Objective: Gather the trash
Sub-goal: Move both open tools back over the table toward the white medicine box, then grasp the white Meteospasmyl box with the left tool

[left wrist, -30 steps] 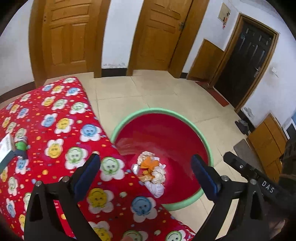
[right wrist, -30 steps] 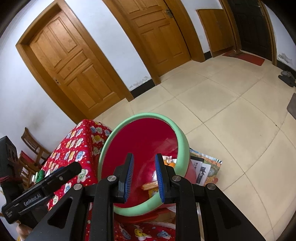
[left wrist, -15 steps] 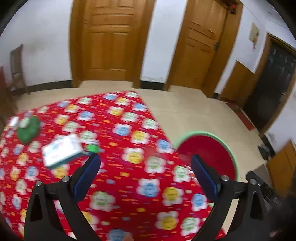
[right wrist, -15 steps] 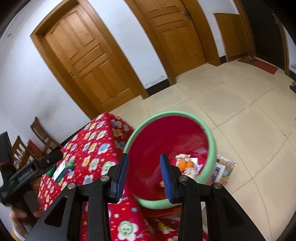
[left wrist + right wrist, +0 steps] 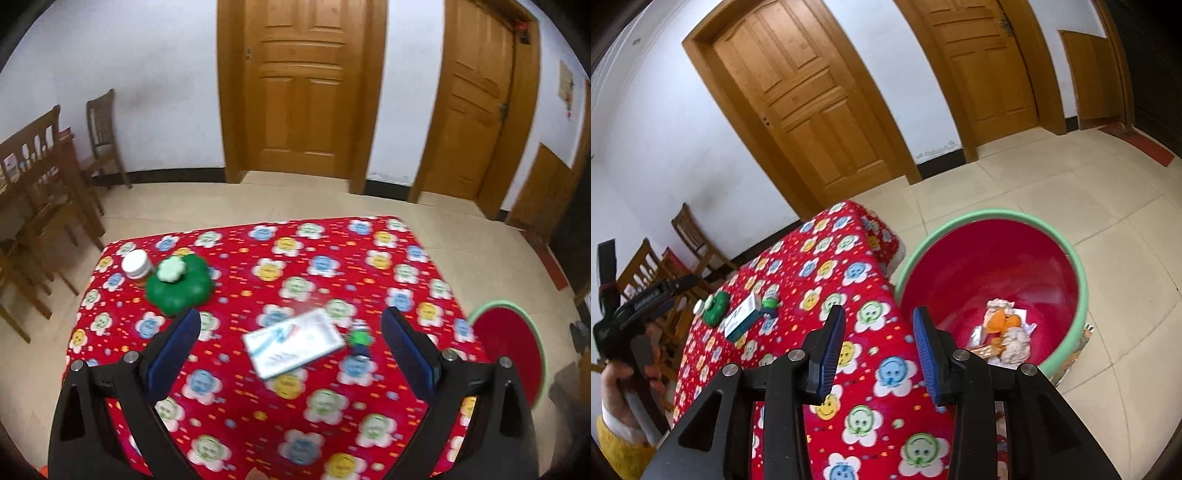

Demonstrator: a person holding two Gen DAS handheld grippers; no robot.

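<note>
We saw white walls (image 5: 129, 74), two panelled wooden doors (image 5: 303, 92) at the far side, beige floor tiles (image 5: 1052, 184) and wooden chairs (image 5: 103, 133) on the left.

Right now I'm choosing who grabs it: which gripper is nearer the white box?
Left. The left gripper hovers open directly over the white box; the right gripper sits by the red basin.

Home room — panelled wooden doors (image 5: 303, 88), tiled floor (image 5: 1052, 192), wooden chairs (image 5: 105, 136), flowered tablecloth (image 5: 295, 273)
</note>
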